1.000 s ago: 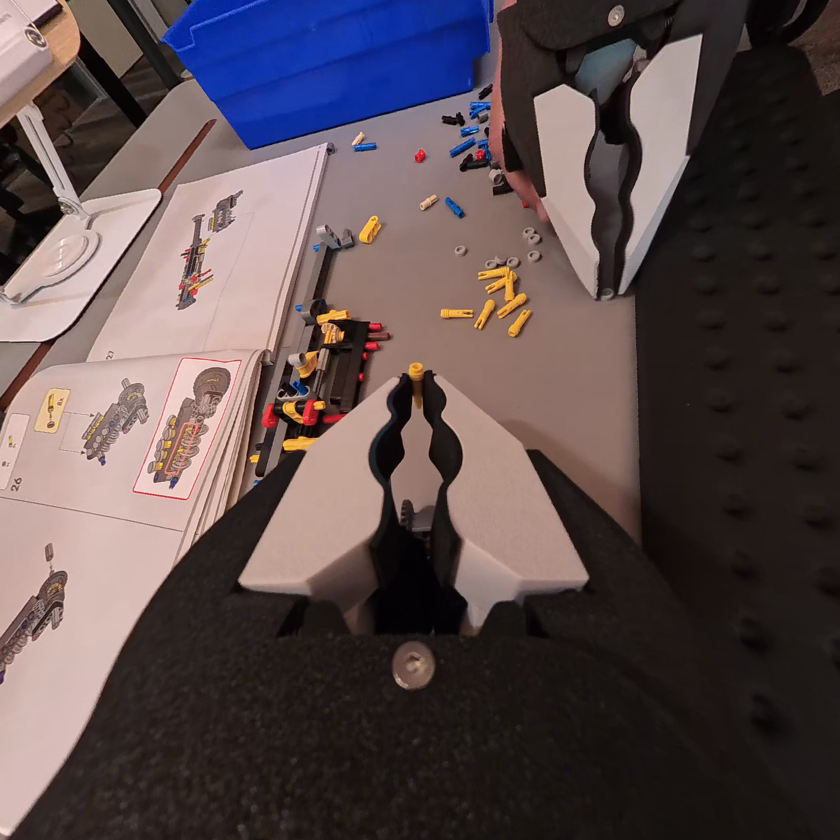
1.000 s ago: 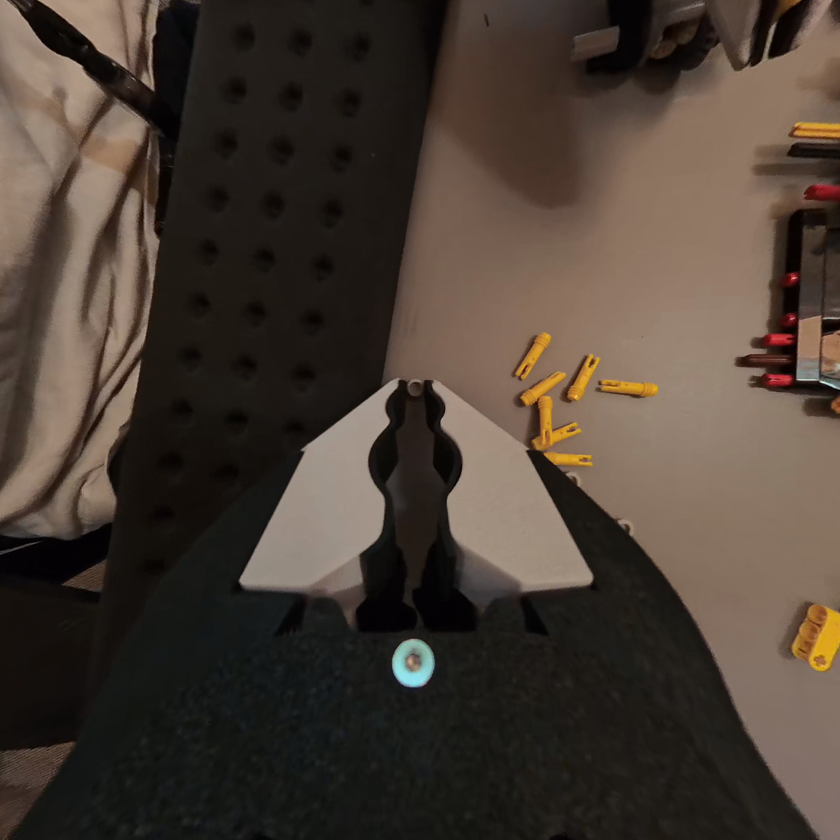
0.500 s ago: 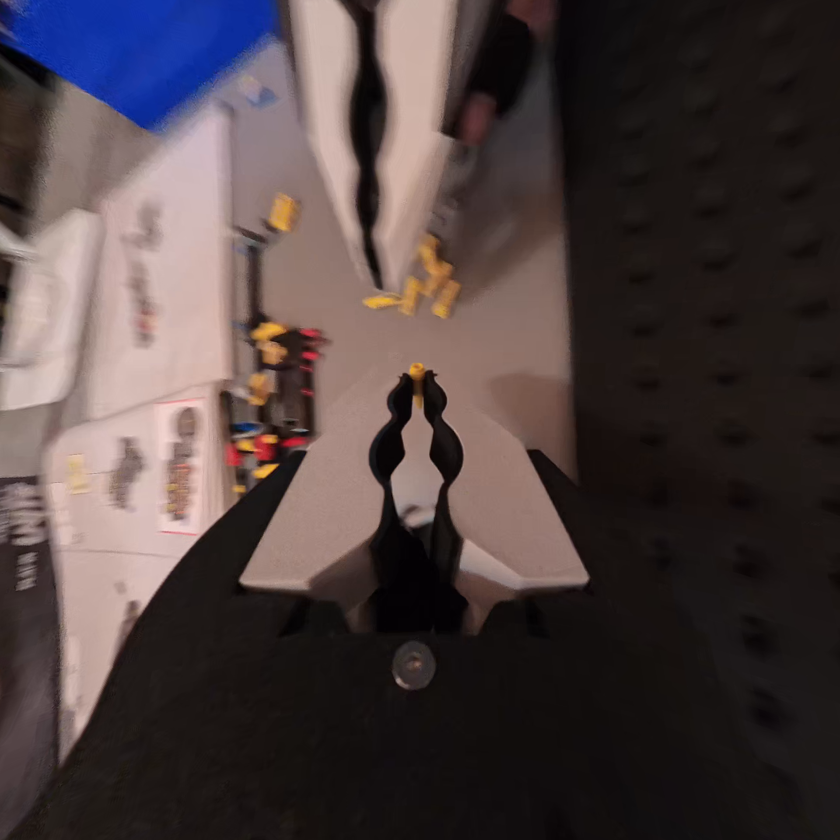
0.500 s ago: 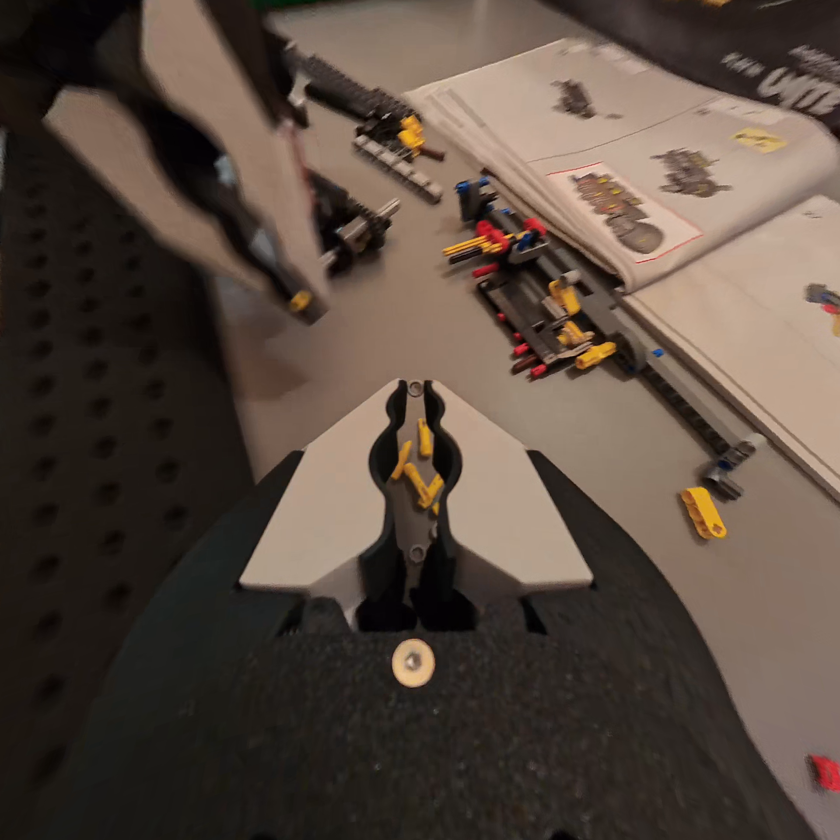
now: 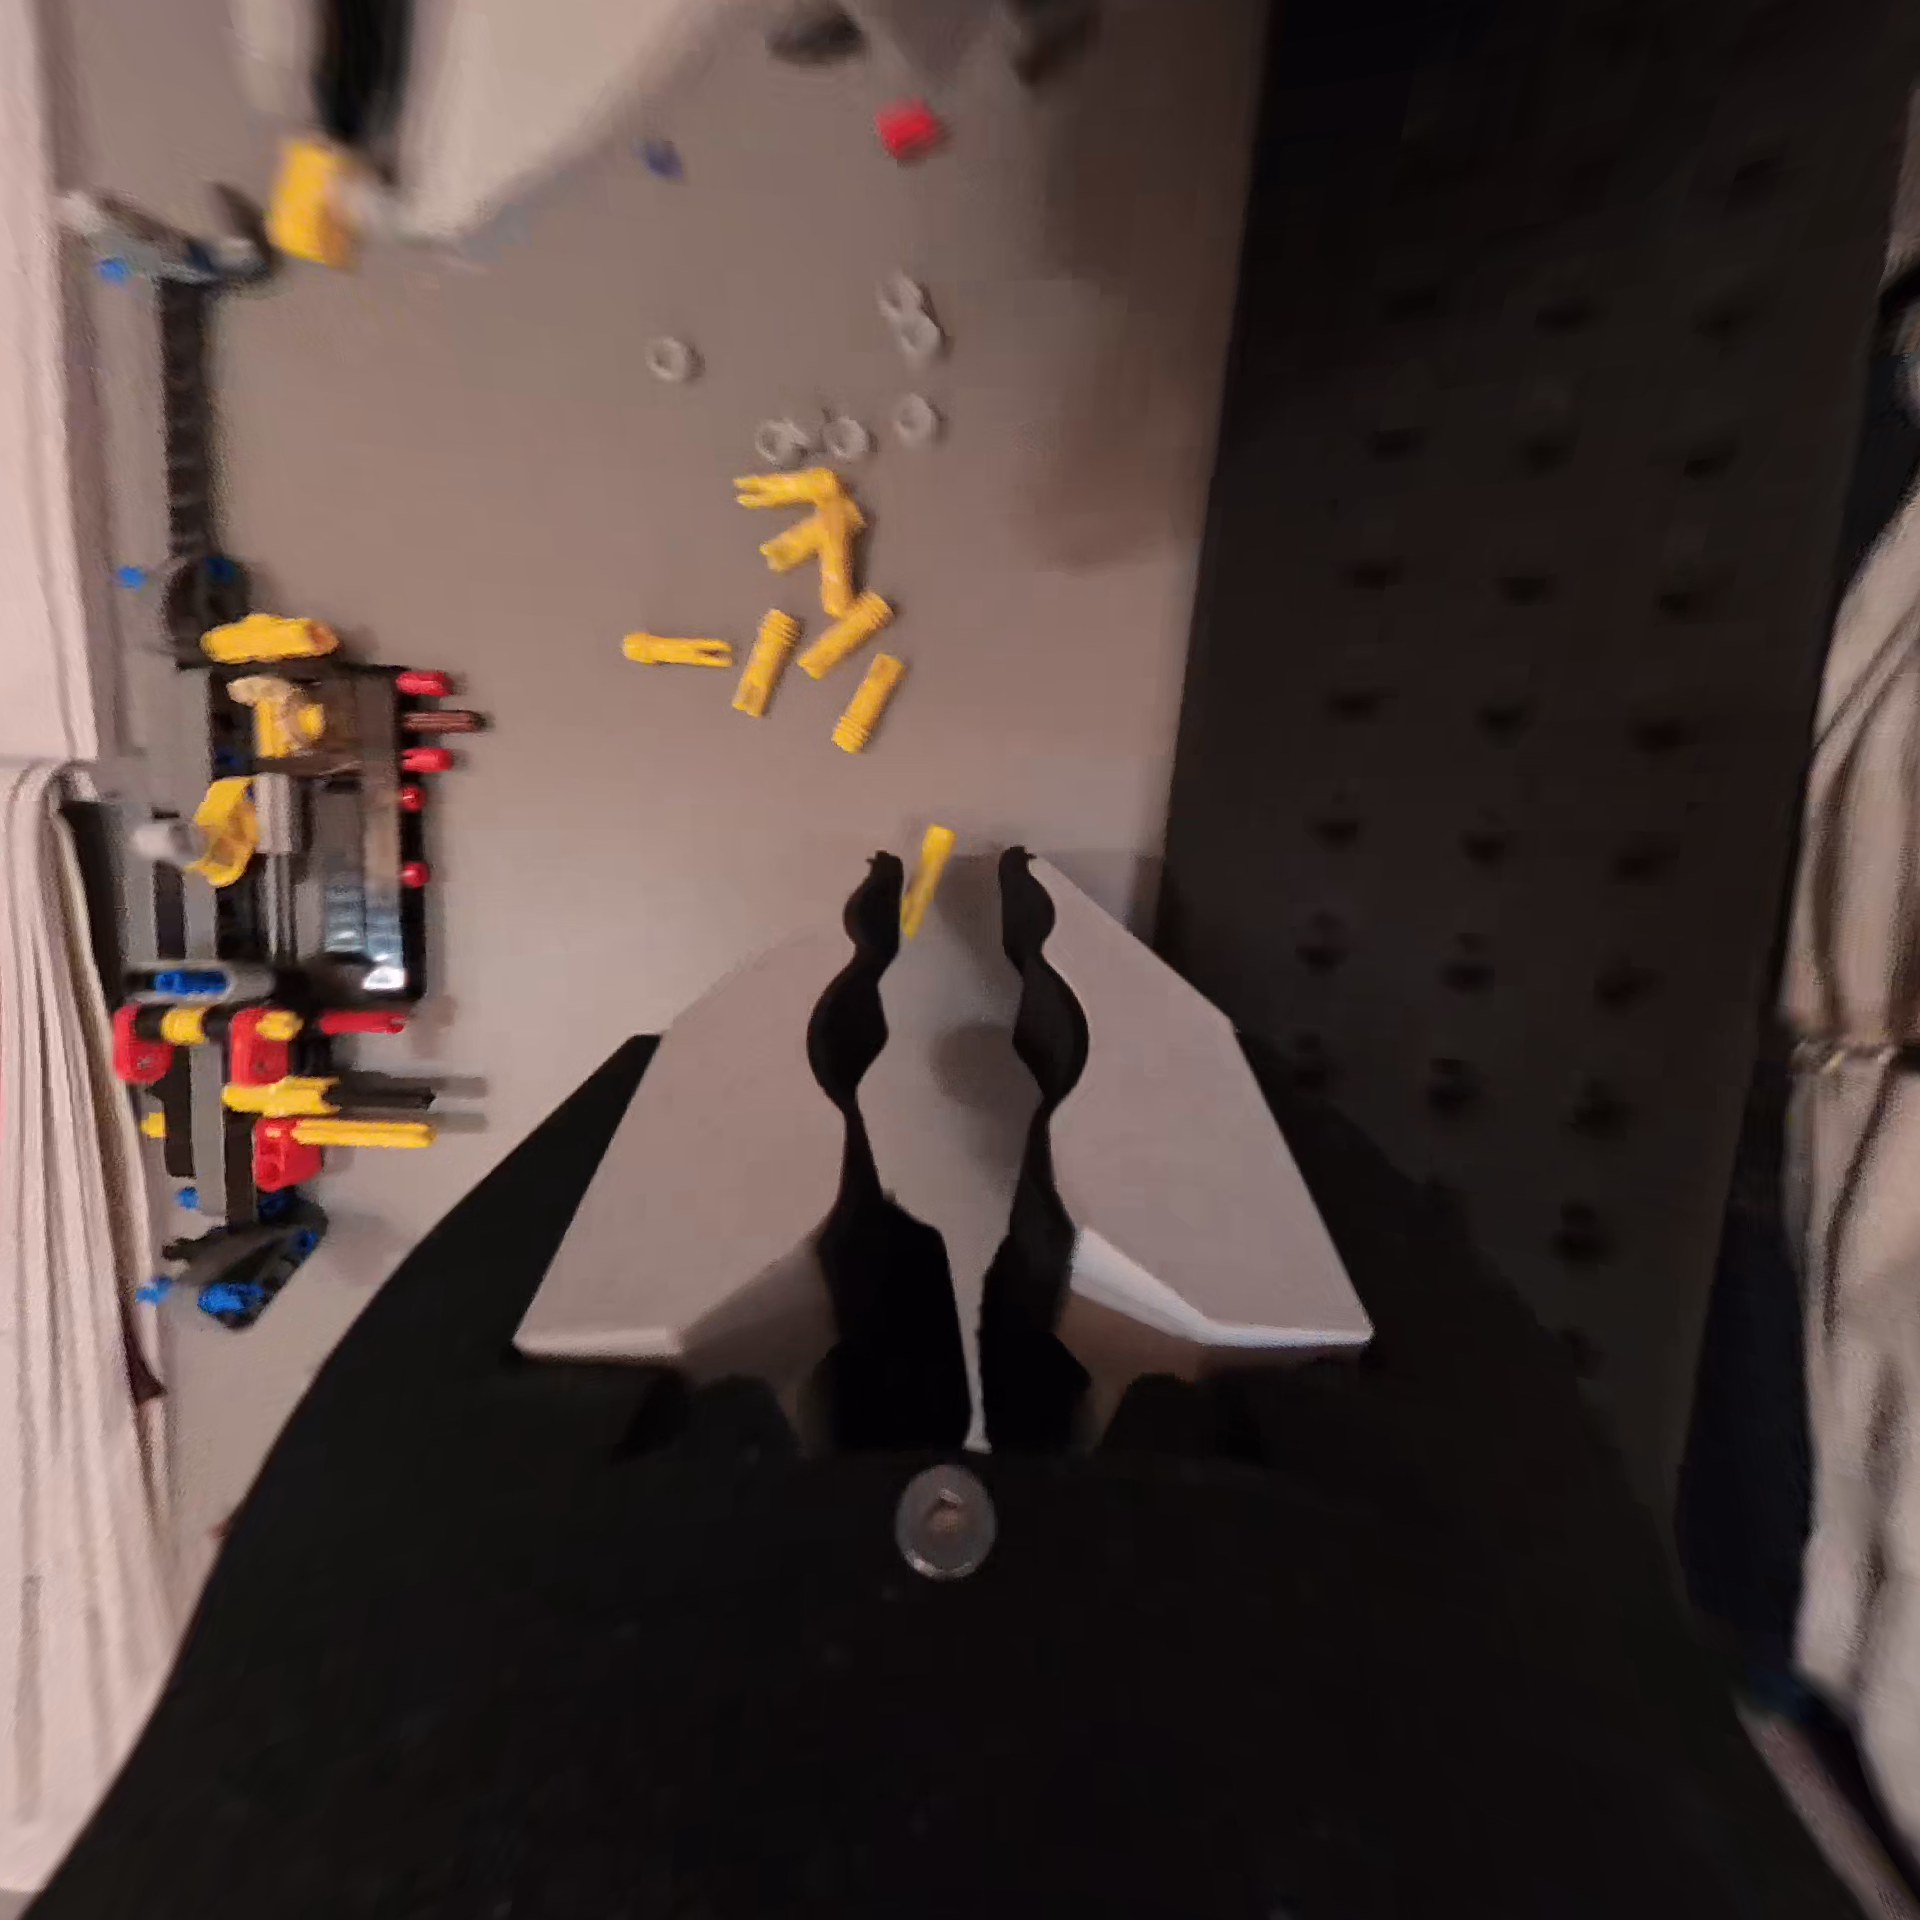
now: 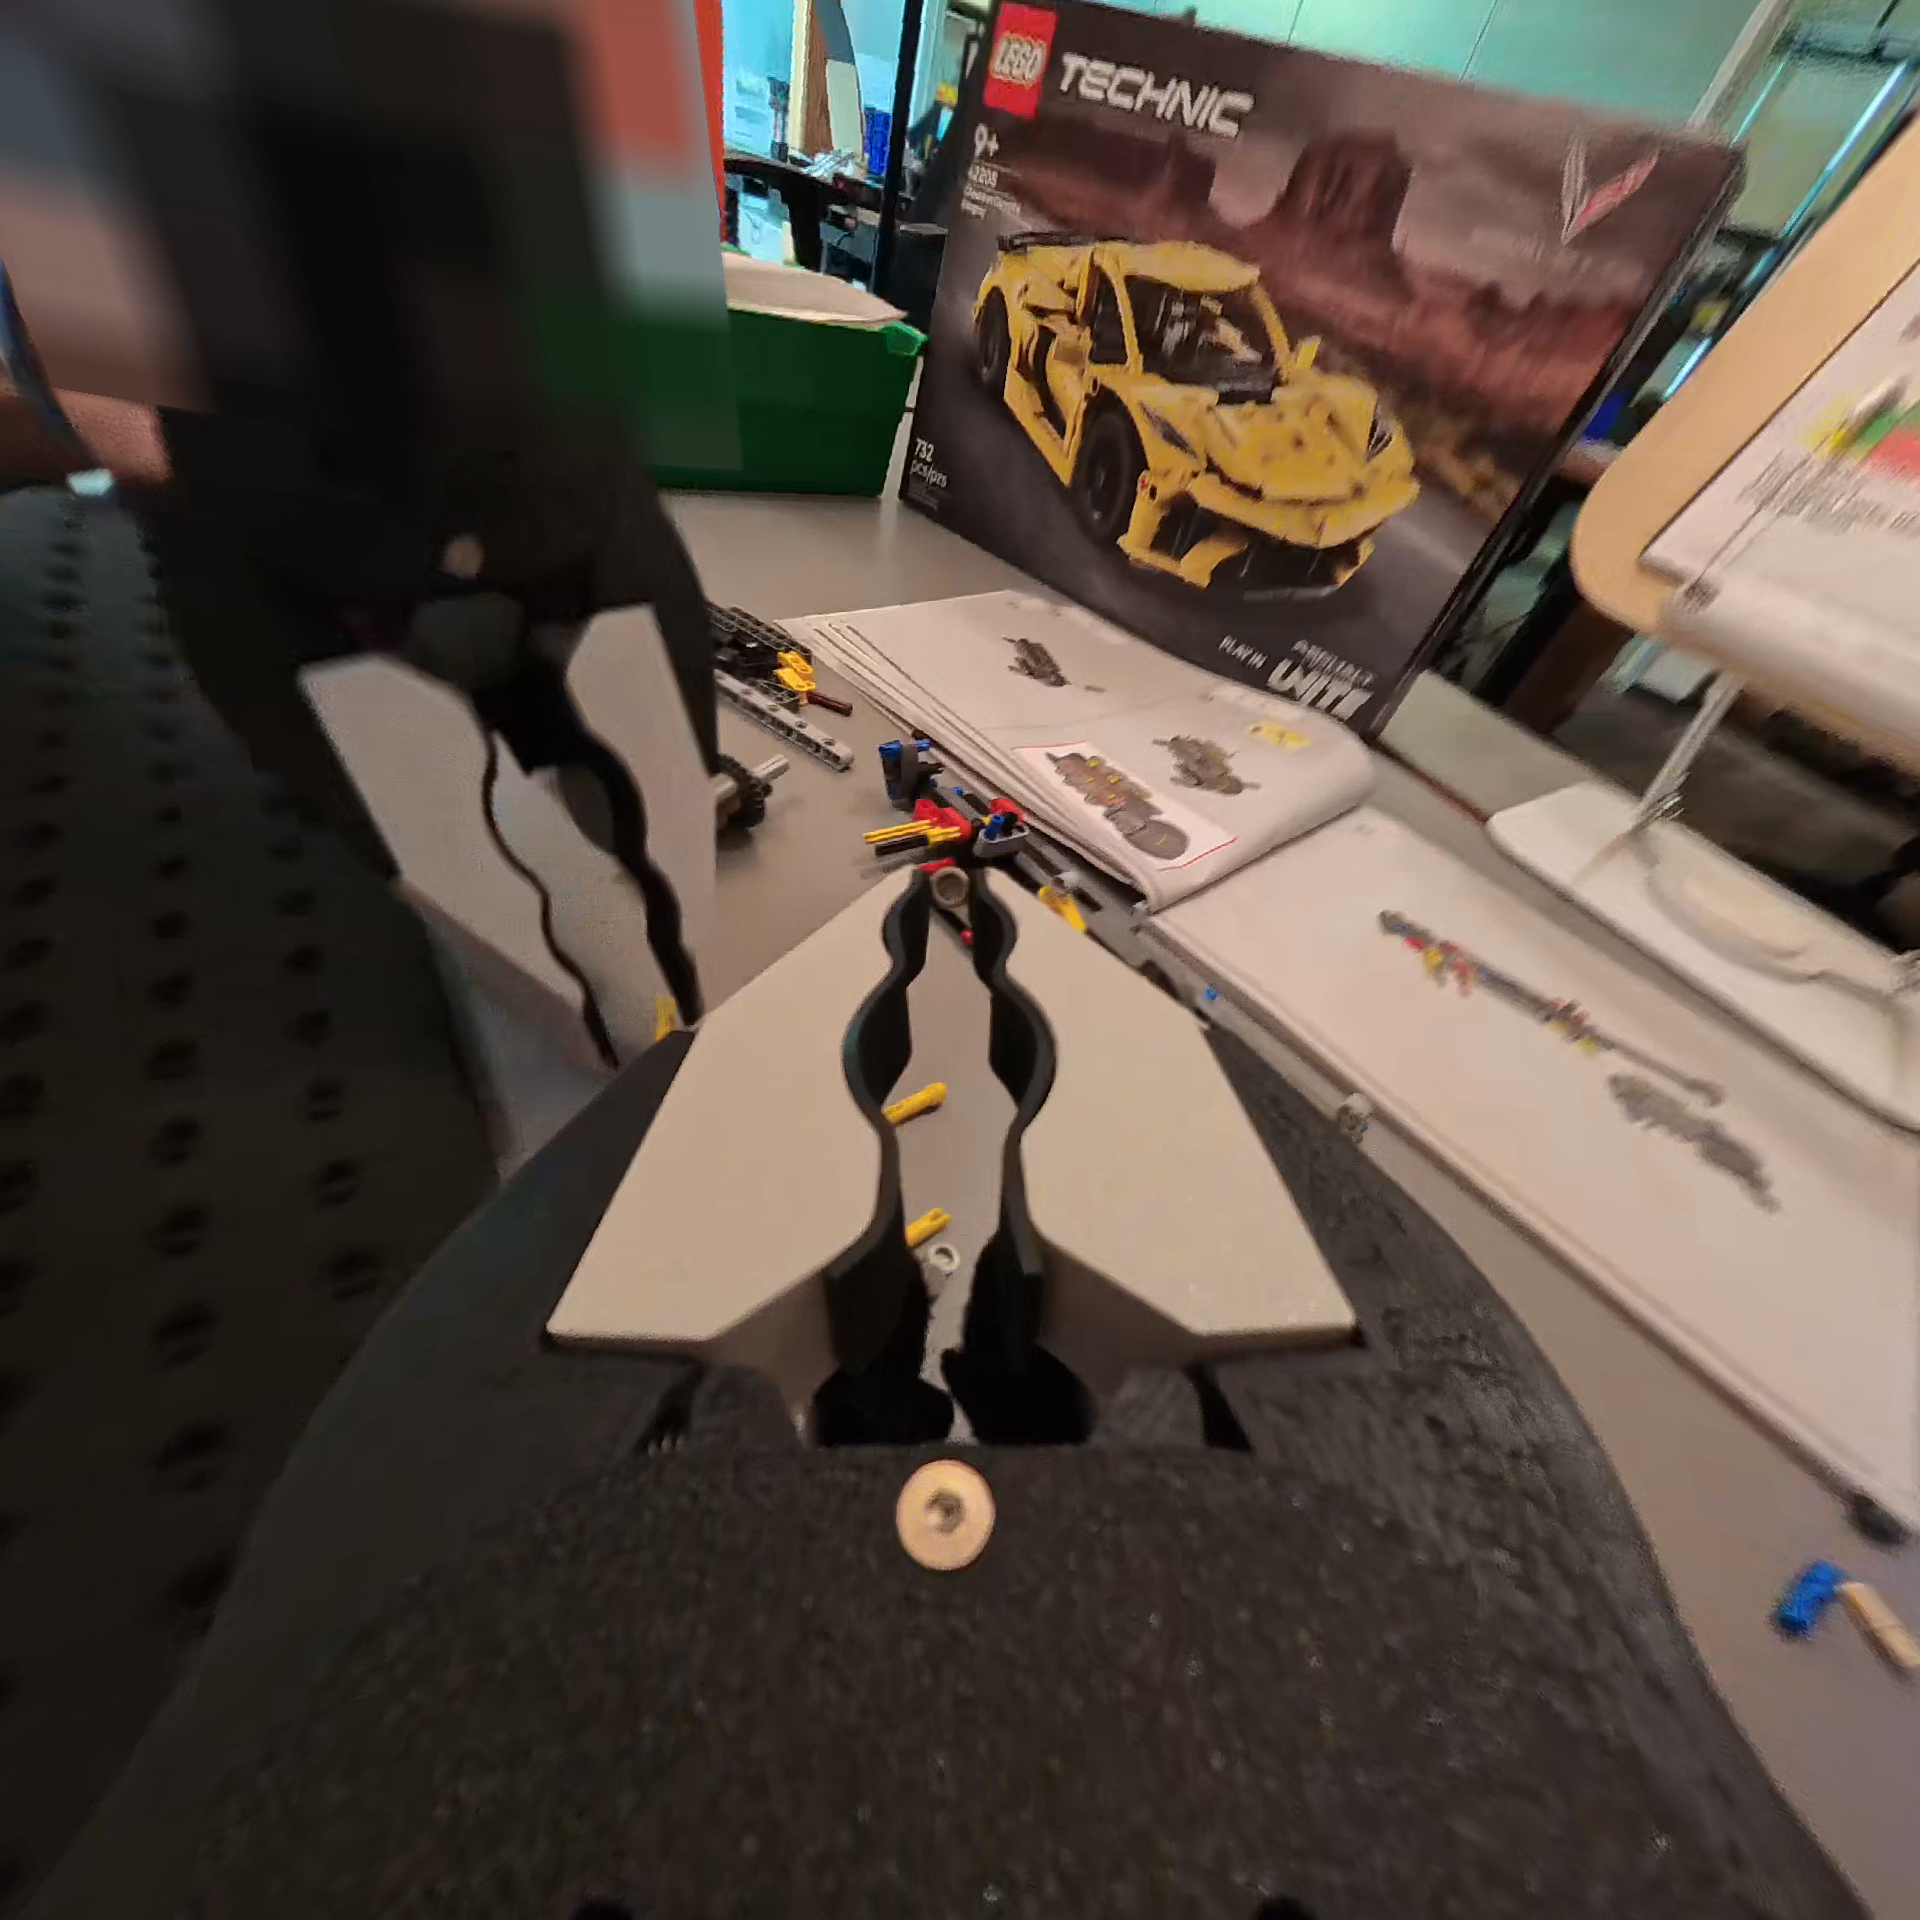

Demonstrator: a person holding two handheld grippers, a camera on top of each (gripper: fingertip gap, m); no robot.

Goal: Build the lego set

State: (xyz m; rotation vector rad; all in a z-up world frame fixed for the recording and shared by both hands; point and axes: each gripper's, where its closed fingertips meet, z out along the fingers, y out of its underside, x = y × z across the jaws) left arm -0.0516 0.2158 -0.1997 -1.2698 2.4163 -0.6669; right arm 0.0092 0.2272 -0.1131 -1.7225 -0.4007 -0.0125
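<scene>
My left gripper [image 5: 948, 860] is open over the grey table. A yellow pin [image 5: 925, 881] lies tilted between its fingertips, close to the left one and not clamped. Several loose yellow pins [image 5: 821, 582] and grey bushes [image 5: 842, 436] lie beyond it. The partly built black, red and yellow assembly [image 5: 301, 883] sits to the left. My right gripper [image 6: 951, 883] is shut on a small grey bush [image 6: 951, 885], held above the assembly [image 6: 935, 821]. The left gripper also shows in the right wrist view [image 6: 582, 831], jaws apart, with the yellow pin [image 6: 665, 1013] at its tips.
A black perforated foam mat [image 5: 1507, 727] borders the table. Open instruction booklets [image 6: 1091, 748] lie beside the assembly. The set's box [image 6: 1299, 343] stands behind them, with a green bin [image 6: 821, 395] to its left. A white stand base [image 6: 1714, 904] is on the right, and a blue pin [image 6: 1808, 1595] lies nearby. My hands' fingertips stand some 11 cm from each other.
My left gripper has opened and let go of the yellow pin it was pinching. Both grippers have swung round; the right one now points across the assembly, still holding the grey bush.
</scene>
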